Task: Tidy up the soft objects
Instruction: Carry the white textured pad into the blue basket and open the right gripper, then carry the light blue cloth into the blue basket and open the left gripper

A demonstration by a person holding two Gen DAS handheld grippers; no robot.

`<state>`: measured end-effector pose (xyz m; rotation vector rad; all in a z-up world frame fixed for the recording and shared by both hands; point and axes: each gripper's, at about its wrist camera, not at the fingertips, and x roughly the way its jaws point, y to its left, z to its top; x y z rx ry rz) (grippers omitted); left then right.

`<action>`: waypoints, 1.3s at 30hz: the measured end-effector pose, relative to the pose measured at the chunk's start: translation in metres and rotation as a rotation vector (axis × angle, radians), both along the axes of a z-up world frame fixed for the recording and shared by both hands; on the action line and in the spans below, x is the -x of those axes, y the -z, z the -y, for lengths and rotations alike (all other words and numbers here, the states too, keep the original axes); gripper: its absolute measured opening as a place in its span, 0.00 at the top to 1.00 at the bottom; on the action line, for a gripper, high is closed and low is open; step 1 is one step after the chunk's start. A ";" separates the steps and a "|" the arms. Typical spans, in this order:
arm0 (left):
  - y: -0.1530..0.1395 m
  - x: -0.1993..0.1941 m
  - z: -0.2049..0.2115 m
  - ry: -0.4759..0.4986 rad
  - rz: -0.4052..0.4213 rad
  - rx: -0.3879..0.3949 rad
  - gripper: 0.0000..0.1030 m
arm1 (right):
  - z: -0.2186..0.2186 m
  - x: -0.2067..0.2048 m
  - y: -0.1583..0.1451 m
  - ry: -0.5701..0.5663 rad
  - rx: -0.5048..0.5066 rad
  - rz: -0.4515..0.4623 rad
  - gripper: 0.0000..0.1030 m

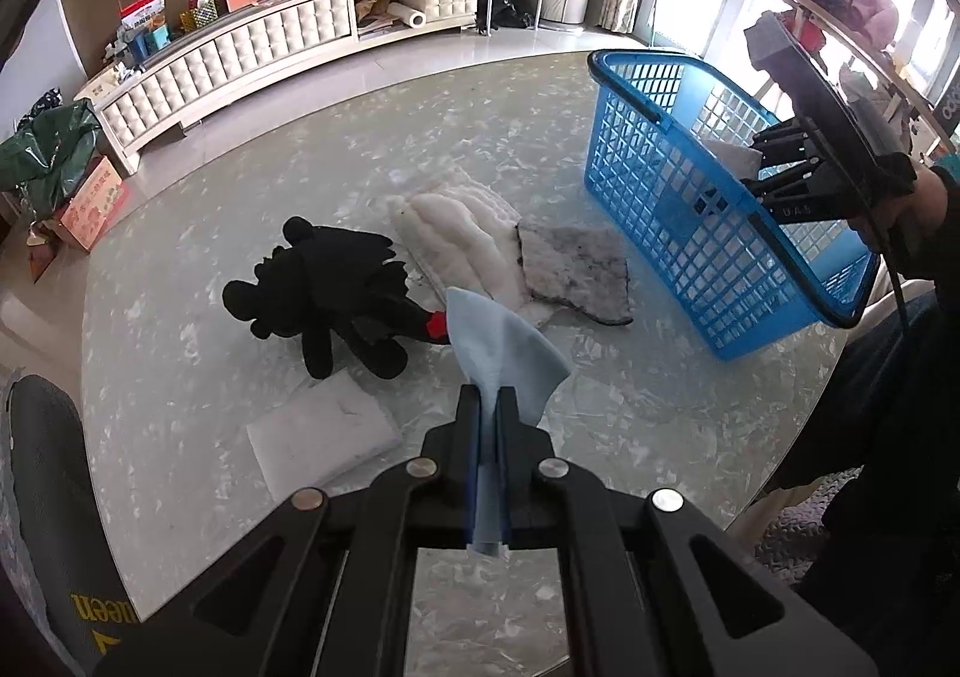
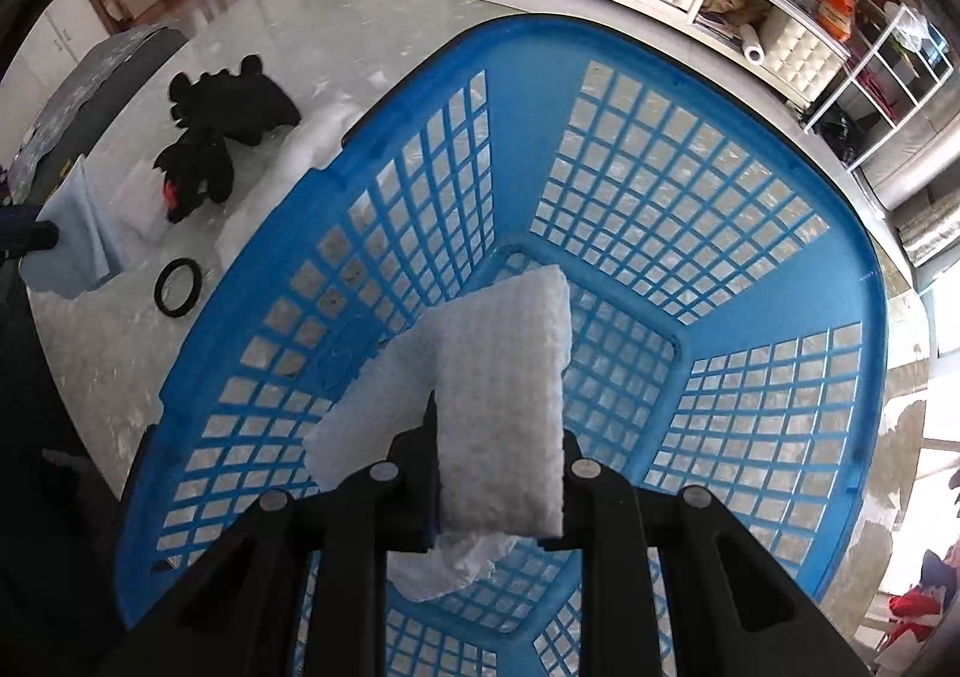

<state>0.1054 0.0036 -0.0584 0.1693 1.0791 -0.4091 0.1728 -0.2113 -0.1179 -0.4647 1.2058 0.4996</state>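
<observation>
My left gripper (image 1: 492, 398) is shut on a light blue cloth (image 1: 501, 350), held above the marble table; the cloth also shows in the right wrist view (image 2: 78, 233). My right gripper (image 2: 498, 431) is shut on a white foam pad (image 2: 510, 389) and holds it over the inside of the blue plastic basket (image 2: 750, 281), which also shows in the left wrist view (image 1: 660, 179). On the table lie a black plush toy (image 1: 336, 293), a white fluffy pad (image 1: 456, 239), a grey cloth (image 1: 570, 272) and a white foam sheet (image 1: 324, 431).
A black ring (image 2: 177, 287) lies on the table left of the basket. A dark chair back (image 1: 48, 497) stands at the table's left edge. A white cabinet (image 1: 240, 53) with clutter runs along the far wall. The person's body (image 1: 888, 437) is on the right.
</observation>
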 end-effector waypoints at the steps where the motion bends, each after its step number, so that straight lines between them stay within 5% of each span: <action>1: 0.000 0.001 0.000 -0.001 0.001 0.000 0.96 | 0.002 0.002 -0.003 -0.004 0.007 0.003 0.80; 8: -0.002 0.002 -0.003 -0.003 0.005 0.003 0.96 | 0.011 -0.007 0.001 0.029 0.052 -0.009 0.72; 11: -0.003 0.003 -0.003 -0.004 0.008 0.006 0.96 | 0.011 -0.009 0.002 0.044 0.071 -0.010 0.54; 13: -0.004 0.003 -0.004 -0.003 0.010 0.009 0.96 | 0.012 -0.009 0.001 0.051 0.076 -0.003 0.25; 18: -0.004 0.003 -0.003 -0.001 0.010 0.012 0.96 | 0.016 -0.007 -0.010 0.063 0.073 0.035 0.02; 29: -0.014 0.002 0.012 0.041 0.017 0.014 0.96 | 0.044 0.044 -0.069 0.183 -0.032 0.222 0.00; 39: -0.044 0.005 0.055 0.094 0.041 0.051 0.96 | 0.077 0.095 -0.086 0.315 -0.140 0.290 0.00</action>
